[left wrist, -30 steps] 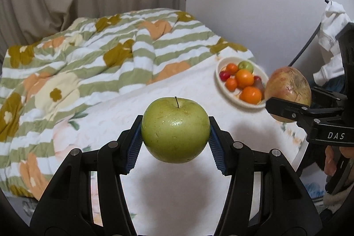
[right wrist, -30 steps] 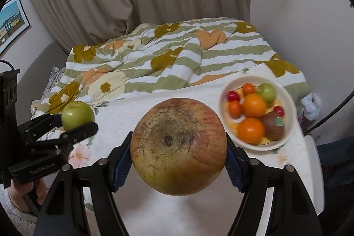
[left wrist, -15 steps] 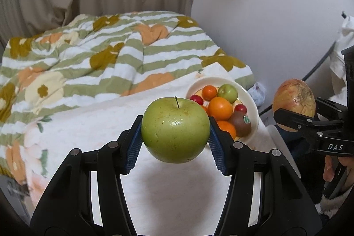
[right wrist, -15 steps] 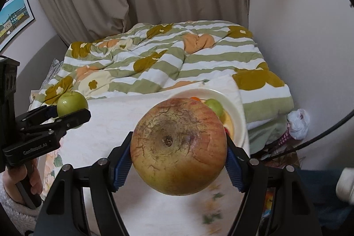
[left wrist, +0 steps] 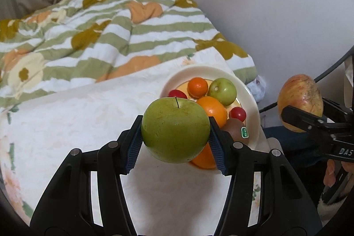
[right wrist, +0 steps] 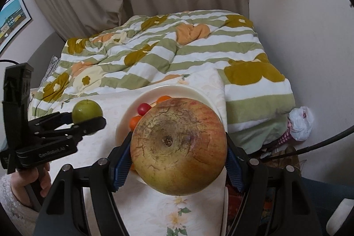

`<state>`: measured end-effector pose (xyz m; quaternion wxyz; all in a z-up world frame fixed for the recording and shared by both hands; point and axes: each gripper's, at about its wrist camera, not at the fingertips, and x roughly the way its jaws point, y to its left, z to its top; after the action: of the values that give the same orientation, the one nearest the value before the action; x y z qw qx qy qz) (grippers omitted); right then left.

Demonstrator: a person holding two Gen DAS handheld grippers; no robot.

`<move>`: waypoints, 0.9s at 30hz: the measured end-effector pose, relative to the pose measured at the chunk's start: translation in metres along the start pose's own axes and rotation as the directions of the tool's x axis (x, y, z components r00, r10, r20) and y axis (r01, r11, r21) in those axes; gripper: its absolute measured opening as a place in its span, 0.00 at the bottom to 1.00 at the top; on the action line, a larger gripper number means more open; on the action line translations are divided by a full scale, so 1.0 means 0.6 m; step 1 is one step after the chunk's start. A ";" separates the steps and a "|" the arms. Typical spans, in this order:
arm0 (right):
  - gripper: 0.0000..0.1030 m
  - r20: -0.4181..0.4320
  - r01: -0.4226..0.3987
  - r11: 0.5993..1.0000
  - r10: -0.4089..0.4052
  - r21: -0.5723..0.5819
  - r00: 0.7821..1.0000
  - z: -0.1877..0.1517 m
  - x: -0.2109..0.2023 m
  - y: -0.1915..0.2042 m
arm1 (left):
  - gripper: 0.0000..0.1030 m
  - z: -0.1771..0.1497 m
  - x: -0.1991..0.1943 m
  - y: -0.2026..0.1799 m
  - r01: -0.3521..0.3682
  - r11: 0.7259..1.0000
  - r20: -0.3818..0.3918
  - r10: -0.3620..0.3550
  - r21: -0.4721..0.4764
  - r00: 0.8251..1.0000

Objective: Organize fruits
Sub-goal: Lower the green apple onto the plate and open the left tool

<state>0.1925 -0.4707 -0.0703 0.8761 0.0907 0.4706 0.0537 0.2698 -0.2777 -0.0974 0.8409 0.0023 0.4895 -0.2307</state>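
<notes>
- My left claw (left wrist: 176, 143) is clamped on the green apple (left wrist: 176, 129), blue pads pressed into both flanks, stem up; it hangs in the air over the white cloth (left wrist: 77, 116) at the near edge of the bowl (left wrist: 251, 101).
- My right claw (right wrist: 178, 160) is closed around the big russet apple (right wrist: 178, 149) — a wider hold, since this fruit is much broader — with its stem pit facing the camera. In the right wrist view it hangs above the bowl's near side and hides most of what lies inside.
- The bowl already holds a fair heap: oranges (left wrist: 213, 108), a small green fruit (left wrist: 222, 91), red cherry-sized ones (left wrist: 237, 113) and a brown kiwi with a sticker (left wrist: 237, 129). It sits near the corner of the cloth, with the striped quilt (left wrist: 124, 37) behind it.
- I judge this to be the carrying step: both fruits are in hand at the bowl, neither set down yet.
- Next I need a free spot for each. The bowl is crowded, so I would lower one claw at a time, rest the fruit against the heap or the rim wall, then let the pads go slowly.
- The risk — a round apple dropped onto round fruit may roll out over the rim, and the bowl stands near the cloth's edge. The heavy russet one should go low, not on top.
</notes>
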 end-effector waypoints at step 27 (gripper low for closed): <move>0.67 -0.009 0.041 0.995 -0.040 0.095 0.999 -0.003 0.021 -0.032 | 1.00 0.004 0.041 0.007 0.053 0.998 0.000 -0.053 0.014 0.999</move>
<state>0.1980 -0.4868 -0.0854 0.8700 0.1227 0.4773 0.0137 0.2835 -0.2842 -0.1172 0.8346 -0.0048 0.4874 -0.2566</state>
